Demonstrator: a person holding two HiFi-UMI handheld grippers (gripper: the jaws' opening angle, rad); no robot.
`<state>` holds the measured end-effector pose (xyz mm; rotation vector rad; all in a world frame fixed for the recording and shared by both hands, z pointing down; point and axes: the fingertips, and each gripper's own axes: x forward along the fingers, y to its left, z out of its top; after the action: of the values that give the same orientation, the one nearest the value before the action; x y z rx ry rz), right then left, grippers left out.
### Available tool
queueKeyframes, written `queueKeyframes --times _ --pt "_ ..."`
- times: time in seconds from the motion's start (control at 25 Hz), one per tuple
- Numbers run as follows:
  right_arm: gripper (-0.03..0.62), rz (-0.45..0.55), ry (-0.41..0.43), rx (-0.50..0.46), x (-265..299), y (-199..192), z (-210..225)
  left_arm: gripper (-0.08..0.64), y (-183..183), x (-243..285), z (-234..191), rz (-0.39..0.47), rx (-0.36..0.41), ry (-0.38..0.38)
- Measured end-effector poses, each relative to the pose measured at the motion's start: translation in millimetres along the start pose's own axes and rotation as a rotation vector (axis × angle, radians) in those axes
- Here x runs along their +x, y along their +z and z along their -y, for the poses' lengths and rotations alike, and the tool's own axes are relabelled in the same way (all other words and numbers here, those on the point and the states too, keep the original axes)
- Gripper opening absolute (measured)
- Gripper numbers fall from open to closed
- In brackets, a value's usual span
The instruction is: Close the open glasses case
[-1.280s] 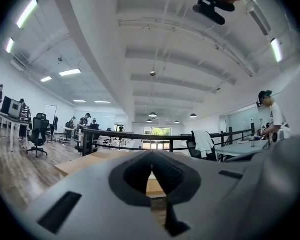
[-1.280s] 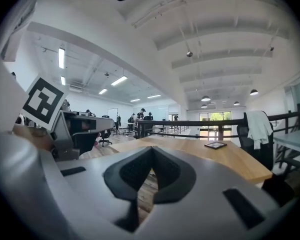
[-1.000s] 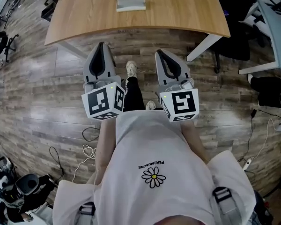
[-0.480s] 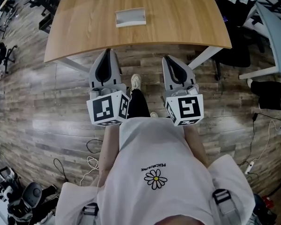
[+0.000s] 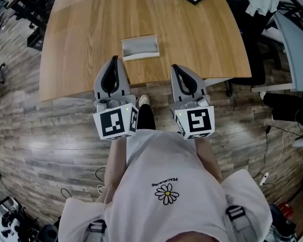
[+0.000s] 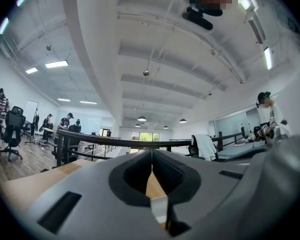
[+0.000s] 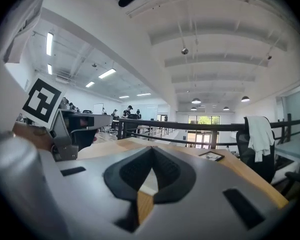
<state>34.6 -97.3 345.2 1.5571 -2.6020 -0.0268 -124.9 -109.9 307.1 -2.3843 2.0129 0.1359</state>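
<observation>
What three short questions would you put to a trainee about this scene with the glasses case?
1. True or false: the glasses case lies open on the table.
2. Choose one: what does the left gripper hold? A) the glasses case B) nothing C) a cable
3. Fill the gap: the jaws of the right gripper are ____ (open or shut).

Key: 1 true; 2 B; 3 shut.
</observation>
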Motion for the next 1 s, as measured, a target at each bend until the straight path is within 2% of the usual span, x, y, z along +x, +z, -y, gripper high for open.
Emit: queueKeyframes --times 0.12,0.24,0.44,0.52,0.68,1.0 --pt "0.006 -0.011 -0.014 -0.013 55.6 11.0 8.0 0.018 6.3 49.7 -19.9 0.006 0.038 -0.042" --pt "0.006 -0.023 -0.025 -0.032 98.7 20.7 15.6 0.018 21.9 89.2 -36.3 0.041 0.044 -0.064" --pt "0.006 -0.025 -0.041 -0.052 142.2 33.7 27.7 0.018 25.9 139.5 -44.1 0.039 0.086 -0.112" --pt "0.006 -0.037 -0.045 -0.073 153.0 32.5 32.8 0.018 19.5 151.8 -42.5 0.021 0.064 -0.118" --pt "0.006 -0.051 -0.035 -0.082 164.8 27.1 45.4 0.017 7.2 162.9 -39.4 -0.020 0.025 -0.095" --pt "0.006 -0.061 0.047 -0.033 174.0 16.1 52.9 0.017 -3.3 166.9 -44.6 -0.059 0.022 -0.007"
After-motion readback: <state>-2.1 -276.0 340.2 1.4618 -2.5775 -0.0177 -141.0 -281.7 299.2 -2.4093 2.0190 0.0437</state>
